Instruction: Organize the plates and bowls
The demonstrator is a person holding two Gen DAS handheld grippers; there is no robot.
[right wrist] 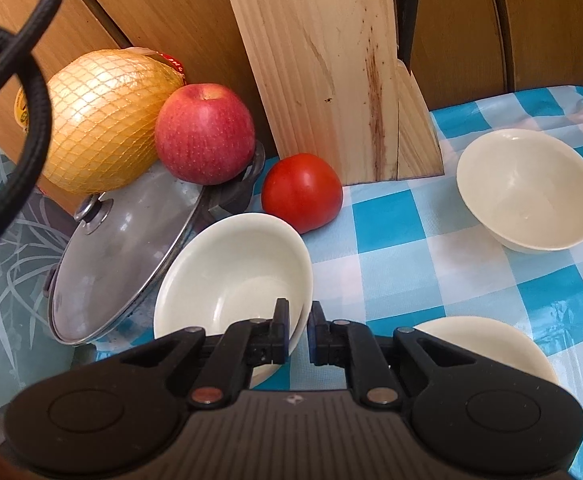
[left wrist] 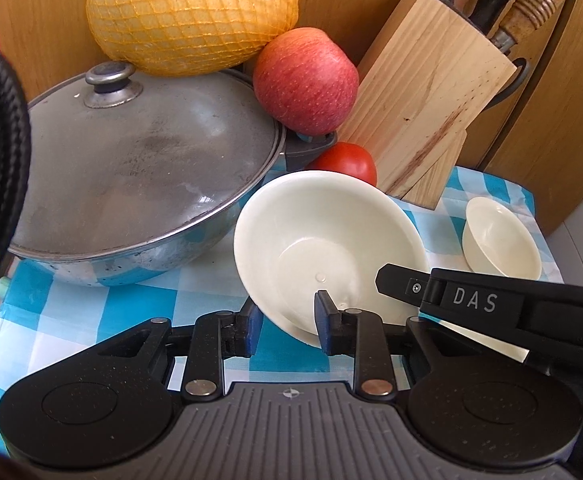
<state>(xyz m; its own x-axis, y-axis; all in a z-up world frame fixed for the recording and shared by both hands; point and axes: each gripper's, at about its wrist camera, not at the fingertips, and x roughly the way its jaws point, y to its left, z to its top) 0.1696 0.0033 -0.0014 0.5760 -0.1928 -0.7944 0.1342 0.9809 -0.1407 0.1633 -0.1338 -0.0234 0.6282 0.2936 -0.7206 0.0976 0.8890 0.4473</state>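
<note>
A wide cream ceramic bowl (left wrist: 331, 240), tilted, is gripped at its rim by both the left hand-held gripper (left wrist: 287, 320) and the right hand-held gripper (right wrist: 297, 332).

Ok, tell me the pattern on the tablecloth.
The tablecloth is a blue-and-white check, clearest in the right wrist view.

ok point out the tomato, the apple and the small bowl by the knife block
tomato (right wrist: 301, 192), right wrist view, middle of its red skin
apple (right wrist: 204, 133), right wrist view, centre of its front
small bowl (right wrist: 529, 188), right wrist view, inside of the bowl
</note>
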